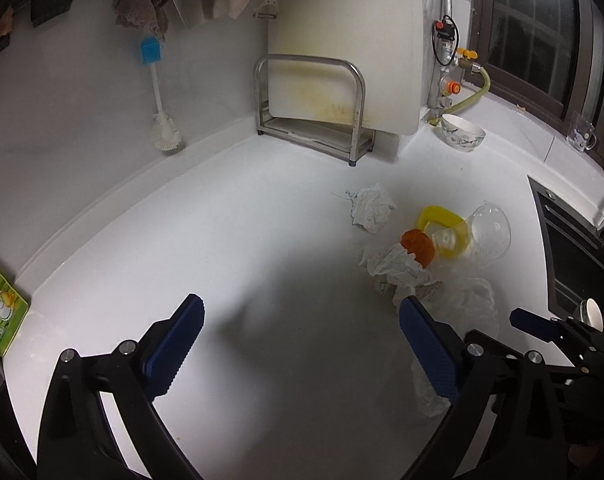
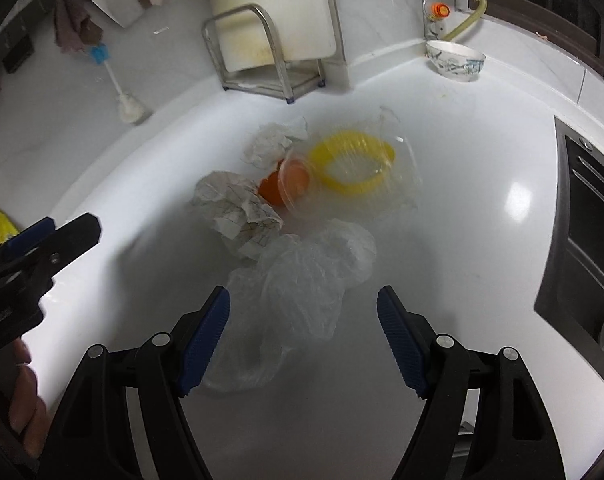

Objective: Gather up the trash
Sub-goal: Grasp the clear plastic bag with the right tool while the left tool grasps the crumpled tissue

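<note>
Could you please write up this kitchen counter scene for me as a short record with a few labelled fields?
Surface: white counter
Trash: two crumpled papers, clear plastic bag, orange peel, yellow ring, clear plastic cup
Left gripper: open, nothing between the jaws
Right gripper: open, the bag lying between its fingers
Background: cutting board in a metal rack, patterned bowl, bottle brush
</note>
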Demonstrator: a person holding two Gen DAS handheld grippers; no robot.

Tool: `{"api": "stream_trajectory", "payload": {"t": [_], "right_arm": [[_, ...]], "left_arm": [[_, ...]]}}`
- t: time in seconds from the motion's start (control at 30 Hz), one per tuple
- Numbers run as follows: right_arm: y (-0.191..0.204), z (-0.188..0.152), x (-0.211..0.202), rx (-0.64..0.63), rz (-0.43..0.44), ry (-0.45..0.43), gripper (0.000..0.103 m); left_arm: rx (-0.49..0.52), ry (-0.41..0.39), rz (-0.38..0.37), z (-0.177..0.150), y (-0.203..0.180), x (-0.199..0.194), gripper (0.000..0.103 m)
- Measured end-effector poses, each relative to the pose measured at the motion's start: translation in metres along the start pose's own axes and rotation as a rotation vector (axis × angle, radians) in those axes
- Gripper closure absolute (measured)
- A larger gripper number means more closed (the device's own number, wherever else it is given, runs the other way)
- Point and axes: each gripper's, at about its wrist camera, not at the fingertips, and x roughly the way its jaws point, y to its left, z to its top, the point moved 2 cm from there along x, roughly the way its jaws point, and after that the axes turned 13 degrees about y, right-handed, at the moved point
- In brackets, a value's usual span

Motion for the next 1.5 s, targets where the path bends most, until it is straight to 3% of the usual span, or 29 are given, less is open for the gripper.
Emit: {"api": "stream_trajectory", "payload": {"t": [0.2,0.27,0.33,0.5,0.9,1.33,1.4,1.47,1.5], "right_arm": [[0.003,0.008,0.018,0.044,-0.023,0.010,0.031],[0.006,0.008,0.020,0.041,-0.024,0.005,0.041],[0.007,0.007,0.022,0.031,-0.020,0.016,0.061],[0.006,0.003,0.020,0.017,-0.008,0.012,0.080],[-0.039,-0.010,-0.011,0.091,-0.036,-0.037,0.082],[-0.055,-0.024,-0.012,0.123,-0.047,-0.035,0.082],[-0.055,-0.024,-0.013,0.120,-0.048,-0.036,0.082],[-0.054,-0.024,-0.012,0.115,-0.049,-0.035,0.082],[-0.054,-0.025,-0.012,0.114,-0.049,-0.035,0.082]], "left_arm": [[-0.002,0.021,-0.017,0.000,0.006,0.010,0.007],[-0.007,0.025,-0.024,0.000,0.006,0.012,0.007],[-0.013,0.028,-0.034,0.001,0.006,0.013,0.007],[-0.017,0.036,-0.052,0.001,-0.001,0.019,0.007],[-0.020,0.074,-0.118,0.007,-0.040,0.050,0.007],[-0.034,0.070,-0.026,0.027,-0.060,0.084,0.008],[-0.049,0.074,-0.024,0.029,-0.059,0.088,0.012],[-0.055,0.083,-0.041,0.031,-0.059,0.091,0.030],[-0.058,0.083,-0.053,0.032,-0.059,0.091,0.034]]}}
